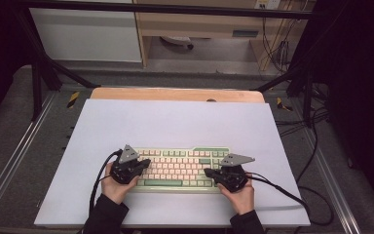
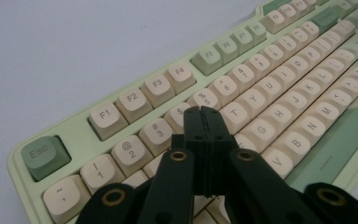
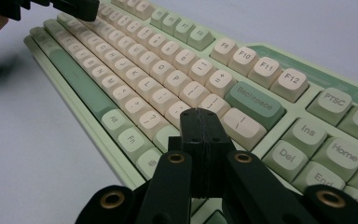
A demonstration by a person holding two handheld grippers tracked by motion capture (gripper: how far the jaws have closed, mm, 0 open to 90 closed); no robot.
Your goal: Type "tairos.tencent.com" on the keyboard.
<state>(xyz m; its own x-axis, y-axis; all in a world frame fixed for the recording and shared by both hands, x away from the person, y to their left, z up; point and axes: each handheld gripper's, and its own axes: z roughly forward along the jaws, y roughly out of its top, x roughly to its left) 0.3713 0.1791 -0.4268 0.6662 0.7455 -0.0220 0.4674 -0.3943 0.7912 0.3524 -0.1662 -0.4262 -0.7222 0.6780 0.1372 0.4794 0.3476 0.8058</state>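
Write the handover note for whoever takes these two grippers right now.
Left gripper: jaws shut, empty, tips over the number row near the 4 and 5 keys.
Right gripper: jaws shut, empty, tips over the keys just below Backspace.
Keyboard: flat on the white sheet, near the person's edge, one gripper at each end.
Done: both grippers brought to the keys.
Left: whether any key is pressed cannot be told; the key work seems yet to do.

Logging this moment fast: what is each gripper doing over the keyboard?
Left gripper: shut, holding nothing, tips over the pale green keyboard with cream keys, near the number row.
Right gripper: shut, holding nothing, tips near the Enter side.
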